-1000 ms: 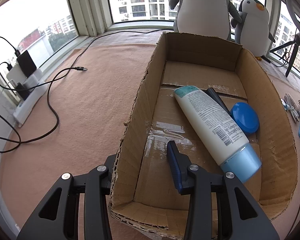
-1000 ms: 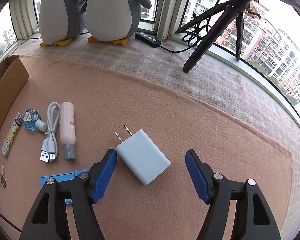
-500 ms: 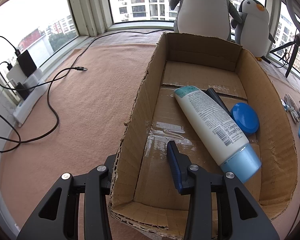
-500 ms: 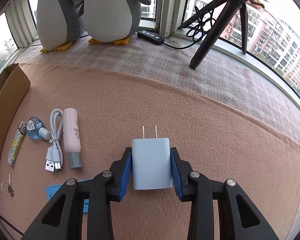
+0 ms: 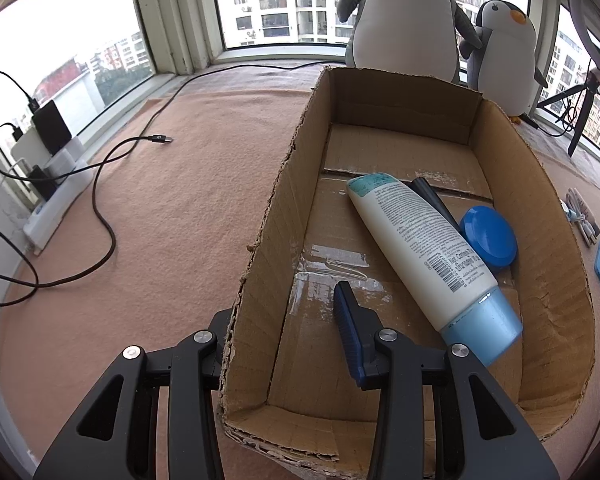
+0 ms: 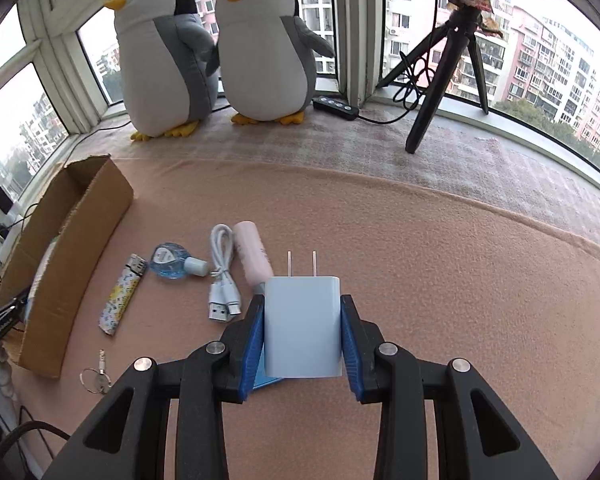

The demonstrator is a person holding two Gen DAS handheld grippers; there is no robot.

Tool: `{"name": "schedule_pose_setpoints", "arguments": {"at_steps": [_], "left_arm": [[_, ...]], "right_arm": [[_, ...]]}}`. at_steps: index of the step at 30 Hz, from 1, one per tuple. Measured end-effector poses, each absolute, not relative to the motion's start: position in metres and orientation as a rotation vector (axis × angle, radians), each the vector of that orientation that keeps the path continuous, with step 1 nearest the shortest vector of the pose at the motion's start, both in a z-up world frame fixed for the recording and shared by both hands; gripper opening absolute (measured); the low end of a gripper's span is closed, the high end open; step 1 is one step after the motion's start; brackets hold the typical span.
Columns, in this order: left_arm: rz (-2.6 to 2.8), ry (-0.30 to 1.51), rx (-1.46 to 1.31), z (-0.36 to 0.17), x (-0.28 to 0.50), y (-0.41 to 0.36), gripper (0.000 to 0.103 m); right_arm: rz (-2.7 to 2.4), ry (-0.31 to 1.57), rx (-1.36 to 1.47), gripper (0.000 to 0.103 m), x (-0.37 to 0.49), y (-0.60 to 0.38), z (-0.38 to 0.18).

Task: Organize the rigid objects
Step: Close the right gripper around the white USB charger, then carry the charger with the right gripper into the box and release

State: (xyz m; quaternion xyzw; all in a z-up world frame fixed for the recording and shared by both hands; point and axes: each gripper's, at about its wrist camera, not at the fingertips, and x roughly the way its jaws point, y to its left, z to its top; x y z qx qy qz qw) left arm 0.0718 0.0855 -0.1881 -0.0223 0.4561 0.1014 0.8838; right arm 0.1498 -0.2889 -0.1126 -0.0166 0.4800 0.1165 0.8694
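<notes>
Blue pads of the right gripper (image 6: pixel 302 334), wide apart a second ago, now clamp the white charger (image 6: pixel 301 326) and carry it clear of the carpet (image 6: pixel 420 264). Left gripper (image 5: pixel 284 340) pinches the cardboard box (image 5: pixel 260 264) wall, steadying it; the charger probably goes into the box next.

L gripper (image 5: pixel 288 344) fingers clamped, angled down. R gripper (image 6: pixel 302 332) fingers pinched, angled down.
</notes>
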Motion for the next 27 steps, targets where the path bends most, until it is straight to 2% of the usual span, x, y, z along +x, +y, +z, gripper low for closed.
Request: {"name": "schedule_pose_setpoints", "arguments": {"at_steps": [13, 27], "left_arm": [[0.211, 0.943, -0.05, -0.188, 0.071, 0.085, 0.039], [0.209, 0.939, -0.054, -0.188, 0.072, 0.084, 0.038]], "right_arm": [[0.51, 0.905, -0.054, 0.032, 0.12, -0.168, -0.058], [0.586, 0.899, -0.146, 0.032, 0.134, -0.073, -0.071]]}}
